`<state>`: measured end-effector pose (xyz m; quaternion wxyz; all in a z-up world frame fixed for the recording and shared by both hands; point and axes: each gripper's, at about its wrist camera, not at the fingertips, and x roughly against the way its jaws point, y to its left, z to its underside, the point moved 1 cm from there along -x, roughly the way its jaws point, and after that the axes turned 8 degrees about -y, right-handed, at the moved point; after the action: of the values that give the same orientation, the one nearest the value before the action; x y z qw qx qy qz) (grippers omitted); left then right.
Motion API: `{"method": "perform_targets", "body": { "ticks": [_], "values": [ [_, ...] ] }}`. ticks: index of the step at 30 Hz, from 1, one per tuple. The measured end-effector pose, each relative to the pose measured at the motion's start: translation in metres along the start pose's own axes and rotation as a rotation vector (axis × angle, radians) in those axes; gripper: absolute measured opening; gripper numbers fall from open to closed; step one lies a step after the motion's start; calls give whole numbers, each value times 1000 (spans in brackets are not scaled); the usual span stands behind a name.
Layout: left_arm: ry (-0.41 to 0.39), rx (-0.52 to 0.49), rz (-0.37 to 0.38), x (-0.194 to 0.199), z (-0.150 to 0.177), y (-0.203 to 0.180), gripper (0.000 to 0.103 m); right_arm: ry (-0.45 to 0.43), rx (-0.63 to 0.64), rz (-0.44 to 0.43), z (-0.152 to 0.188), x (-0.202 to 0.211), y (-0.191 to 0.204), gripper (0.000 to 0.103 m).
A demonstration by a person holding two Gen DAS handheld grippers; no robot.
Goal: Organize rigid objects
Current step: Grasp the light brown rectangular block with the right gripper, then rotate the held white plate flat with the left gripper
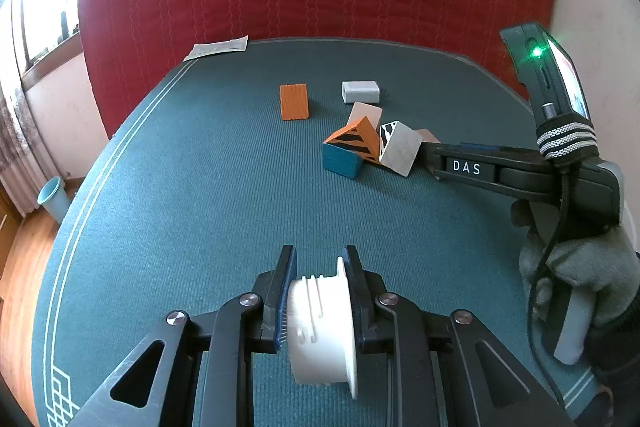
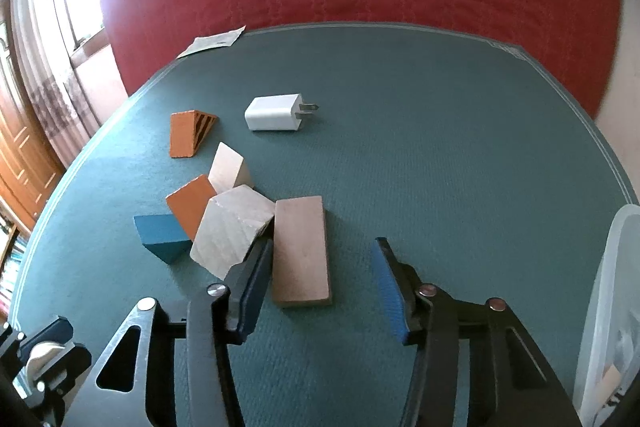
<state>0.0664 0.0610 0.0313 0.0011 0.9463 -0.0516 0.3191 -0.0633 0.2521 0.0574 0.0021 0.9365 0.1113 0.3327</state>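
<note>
My left gripper (image 1: 320, 259) is shut on a white plastic spool (image 1: 324, 323) and holds it above the green mat. My right gripper (image 2: 322, 247) is open around the near end of a flat tan wooden block (image 2: 302, 251); its left finger touches a pale wooden cube (image 2: 230, 231). A pile beside it holds a blue wedge (image 2: 162, 237), an orange wedge (image 2: 192, 205) and another pale block (image 2: 230, 167). In the left wrist view the pile (image 1: 360, 147) lies mid-table with the right gripper reaching in from the right.
A white charger plug (image 2: 274, 113) and a lone orange ribbed wedge (image 2: 188, 133) lie farther back. A clear plastic bin (image 2: 608, 307) stands at the right edge. A paper slip (image 2: 212, 41) lies at the far corner. A red quilt hangs behind the table.
</note>
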Motion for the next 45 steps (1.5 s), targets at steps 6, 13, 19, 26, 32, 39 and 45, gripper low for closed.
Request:
{"method": "perform_targets", "body": {
  "ticks": [6, 13, 19, 26, 32, 39, 45],
  "values": [
    [5, -3, -6, 4, 4, -4, 25, -4, -9, -5, 2, 1, -3, 37],
    [2, -11, -11, 6, 5, -7, 25, -5, -31, -4, 5, 6, -6, 31],
    [3, -18, -17, 5, 7, -9, 25, -9, -49, -3, 9, 12, -11, 31],
    [16, -28, -22, 5, 10, -8, 26, -12, -73, -8, 16, 21, -16, 31],
    [32, -17, -13, 6, 14, -4, 27, -15, -95, -18, 29, 33, -23, 31],
    [40, 13, 11, 11, 19, 2, 27, -20, -110, -28, 44, 48, -32, 31],
    [53, 22, 19, 11, 22, 1, 33, -23, -118, -36, 48, 51, -35, 31]
  ]
}}
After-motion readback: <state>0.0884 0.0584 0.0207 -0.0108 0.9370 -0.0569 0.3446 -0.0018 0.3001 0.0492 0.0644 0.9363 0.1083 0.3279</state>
